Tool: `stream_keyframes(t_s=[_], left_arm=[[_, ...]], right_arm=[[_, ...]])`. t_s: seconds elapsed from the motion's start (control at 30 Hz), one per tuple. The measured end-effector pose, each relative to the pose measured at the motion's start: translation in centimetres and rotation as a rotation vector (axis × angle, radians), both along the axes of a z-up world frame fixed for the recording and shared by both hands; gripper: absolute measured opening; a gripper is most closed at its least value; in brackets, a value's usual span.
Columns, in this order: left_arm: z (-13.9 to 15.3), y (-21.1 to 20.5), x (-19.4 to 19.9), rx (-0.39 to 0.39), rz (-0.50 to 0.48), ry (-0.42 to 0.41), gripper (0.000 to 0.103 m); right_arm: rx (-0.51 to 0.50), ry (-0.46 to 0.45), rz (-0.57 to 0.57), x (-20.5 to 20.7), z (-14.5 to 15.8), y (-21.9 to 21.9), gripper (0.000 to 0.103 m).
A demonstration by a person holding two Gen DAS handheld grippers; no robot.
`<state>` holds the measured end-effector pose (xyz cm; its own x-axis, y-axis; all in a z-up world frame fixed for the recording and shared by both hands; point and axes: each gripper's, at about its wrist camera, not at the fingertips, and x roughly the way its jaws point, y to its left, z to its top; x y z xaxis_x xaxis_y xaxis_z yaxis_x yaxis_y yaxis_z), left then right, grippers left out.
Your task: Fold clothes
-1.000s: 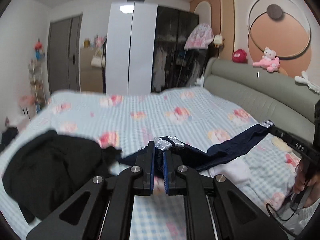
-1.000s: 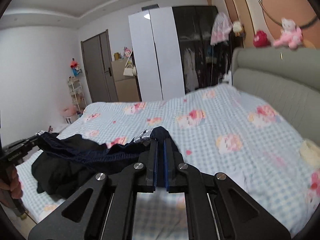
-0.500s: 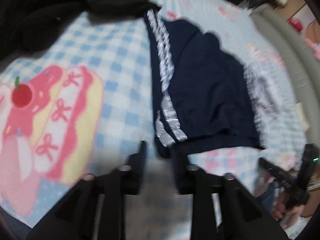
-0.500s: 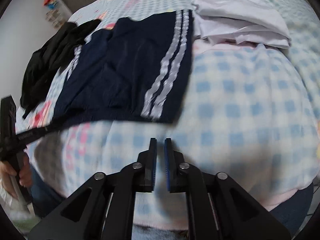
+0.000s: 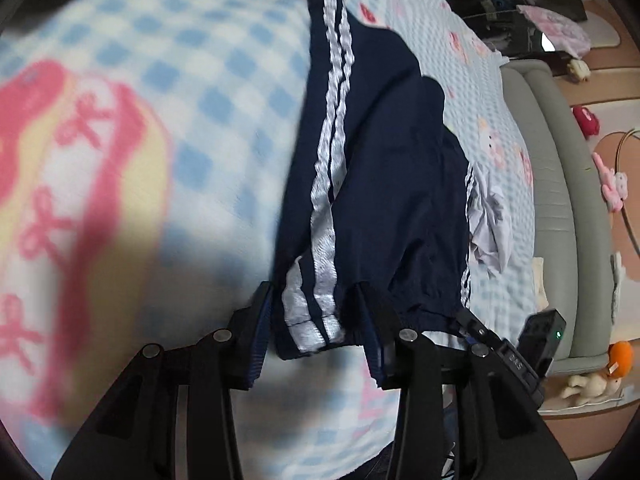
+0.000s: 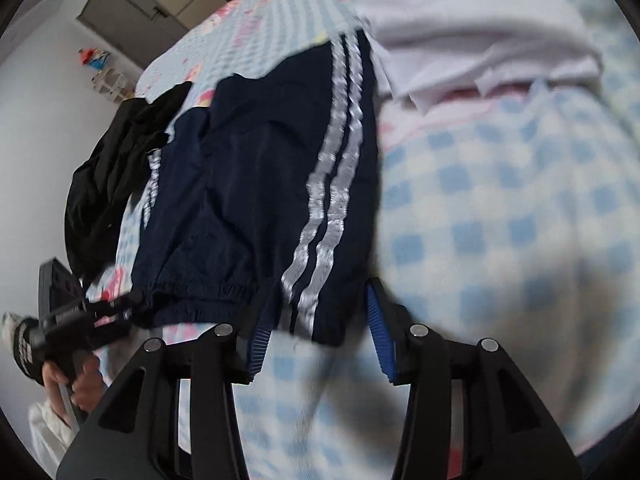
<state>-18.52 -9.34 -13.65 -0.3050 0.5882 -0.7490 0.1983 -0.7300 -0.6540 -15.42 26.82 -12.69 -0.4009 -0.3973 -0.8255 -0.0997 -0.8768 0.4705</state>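
Note:
Navy shorts (image 5: 384, 168) with two white side stripes lie flat on the blue checked bedspread (image 5: 208, 92), waistband toward me. My left gripper (image 5: 316, 320) is open, its jaws on either side of the left waistband corner. My right gripper (image 6: 316, 316) is open around the right waistband corner of the shorts (image 6: 256, 196). Each gripper shows in the other's view, the right gripper (image 5: 472, 324) at the waistband's far corner and the left gripper (image 6: 112, 304) at the other end.
A black garment heap (image 6: 116, 168) lies left of the shorts. A folded white garment (image 6: 472, 36) lies to their right, also seen in the left wrist view (image 5: 492, 224). A grey padded headboard (image 5: 560, 184) borders the bed, with plush toys beyond.
One second ago both grippers held the shorts up, stretched between them. The shorts now lie flat on the bed and both grippers have opened at the waistband corners.

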Motion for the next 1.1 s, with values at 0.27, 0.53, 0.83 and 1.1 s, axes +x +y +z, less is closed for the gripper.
stream_keyframes(t_s=[0.27, 0.53, 0.83, 1.1], left_arm=[[2.2, 1.0, 0.9, -0.093, -0.027, 0.048, 0.012], [4.7, 1.5, 4.3, -0.119, -0.123, 0.114, 0.012], [2.3, 2.3, 7.3, -0.145, -0.294, 0.023, 0.017], [4.5, -2.4, 5.0, -0.1, -0.15, 0.107, 0.036]], right_arm=[[-0.013, 0.017, -0.017, 1.3, 0.7, -1.0, 0.009], [0.018, 0.076, 0.034, 6.8, 4.6, 0.2, 0.008], [0.061, 0.035, 0.038, 9.4, 4.4, 1.8, 0.01], [0.097, 0.025, 0.049, 9.9, 4.7, 3.1, 0.023]])
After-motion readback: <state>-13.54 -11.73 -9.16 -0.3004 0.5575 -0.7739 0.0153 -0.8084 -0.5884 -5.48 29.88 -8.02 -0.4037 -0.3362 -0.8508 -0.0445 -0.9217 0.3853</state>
